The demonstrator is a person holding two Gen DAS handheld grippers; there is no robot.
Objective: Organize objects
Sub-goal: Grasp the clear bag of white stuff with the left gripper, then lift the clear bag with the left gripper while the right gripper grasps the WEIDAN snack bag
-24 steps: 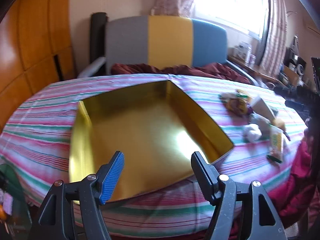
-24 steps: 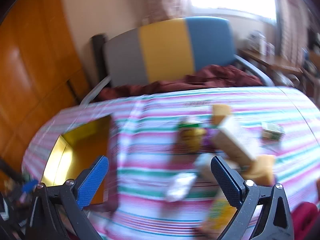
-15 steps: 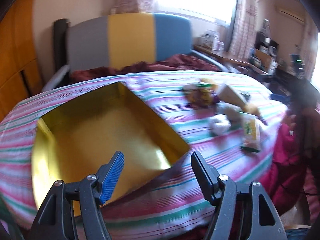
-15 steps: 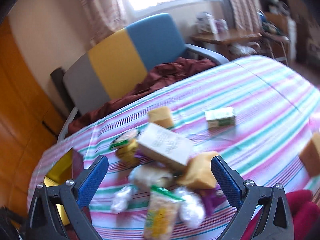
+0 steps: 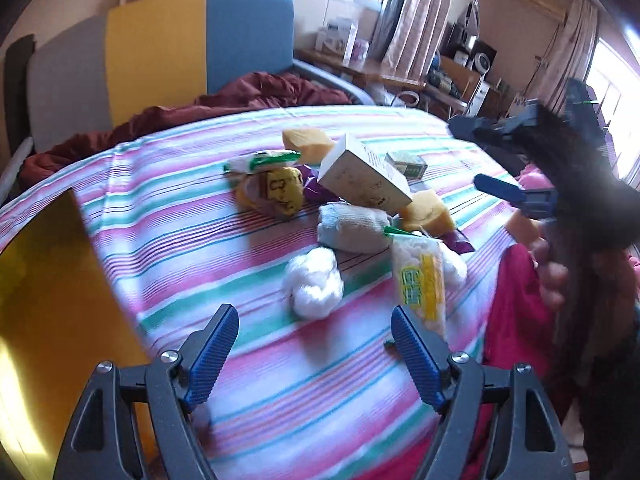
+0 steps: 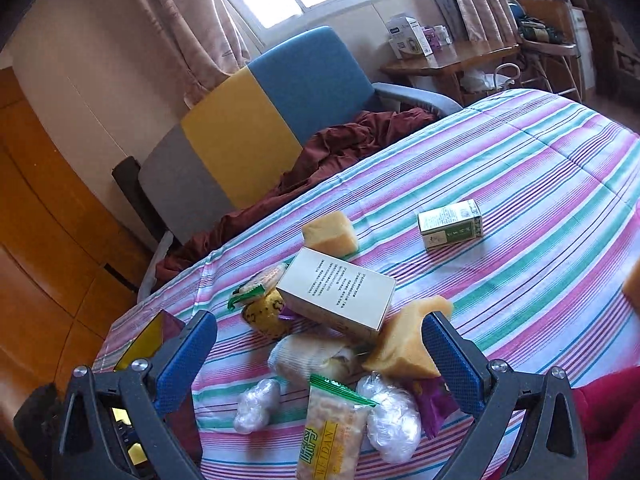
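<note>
A pile of small objects lies on the striped tablecloth (image 5: 168,216): a cream box (image 5: 362,174), a grey sock roll (image 5: 354,228), a white wrapped ball (image 5: 314,282), a yellow snack packet (image 5: 422,284), yellow sponges (image 5: 426,212) and a small green box (image 5: 406,164). My left gripper (image 5: 314,354) is open and empty, just short of the white ball. My right gripper (image 6: 320,356) is open and empty above the same pile: the cream box (image 6: 338,292), a sponge (image 6: 408,346), the snack packet (image 6: 332,434). The gold tray (image 5: 44,304) lies at the left.
A grey, yellow and blue chair (image 6: 256,120) with a maroon cloth (image 6: 320,160) stands behind the table. The small green box (image 6: 450,224) sits apart at the right. A wooden side table (image 6: 448,60) with clutter stands by the window. The right gripper also shows in the left wrist view (image 5: 516,160).
Both grippers have swung to the right, away from the gold tray and toward the pile of objects. The tray now sits at the left edge of both views. Both stay open.
</note>
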